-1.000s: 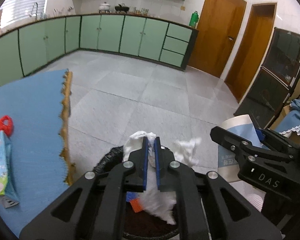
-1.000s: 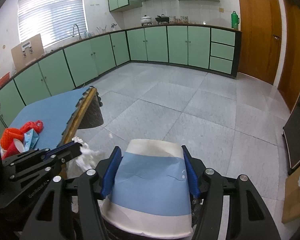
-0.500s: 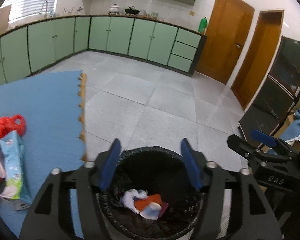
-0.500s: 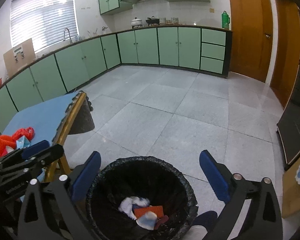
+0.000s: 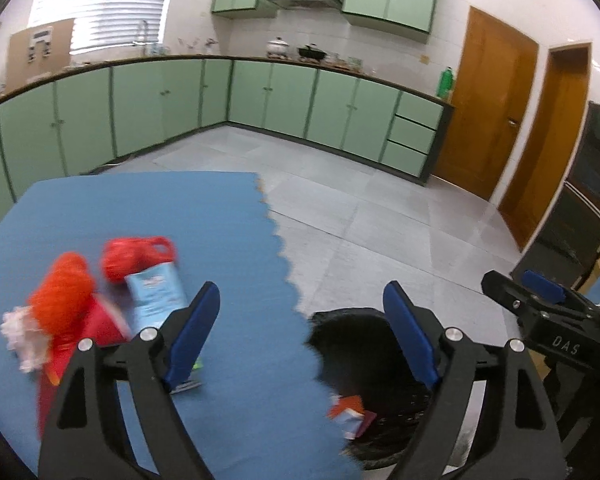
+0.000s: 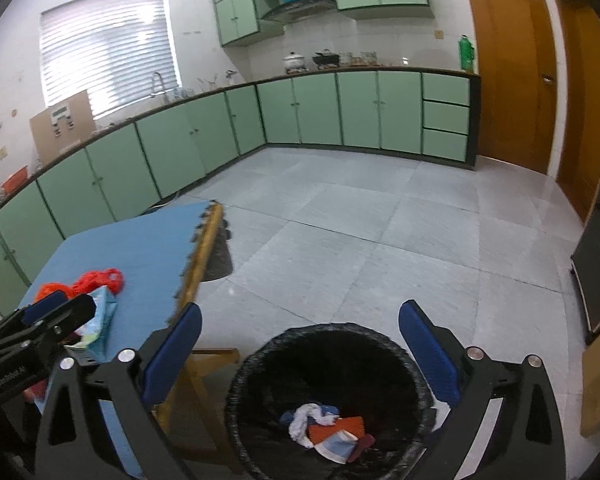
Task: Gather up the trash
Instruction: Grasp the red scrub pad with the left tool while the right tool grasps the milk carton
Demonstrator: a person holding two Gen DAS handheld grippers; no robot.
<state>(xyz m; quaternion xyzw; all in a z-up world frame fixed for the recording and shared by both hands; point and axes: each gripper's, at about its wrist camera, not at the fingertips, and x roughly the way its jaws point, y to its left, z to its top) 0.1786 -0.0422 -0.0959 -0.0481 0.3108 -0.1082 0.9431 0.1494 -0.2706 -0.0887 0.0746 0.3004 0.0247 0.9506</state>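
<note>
On the blue bench (image 5: 204,216) the remaining trash is seen: an orange net (image 5: 62,292), a red bag (image 5: 136,256) and a pale blue packet (image 5: 156,296). The left claw (image 5: 300,334), just spread and empty, should be lowered squarely over one piece. The right claw (image 6: 300,354) is held wide, empty, above the bin (image 6: 332,396).

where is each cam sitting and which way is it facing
Left wrist: on the left gripper, angled down at the blue table, red and blue trash and black bin; its open fingers and the right gripper show.
Right wrist: on the right gripper, angled down into the bin; its open fingers and the left gripper show.
Shared: bin, table, table trash, green cabinets.
</note>
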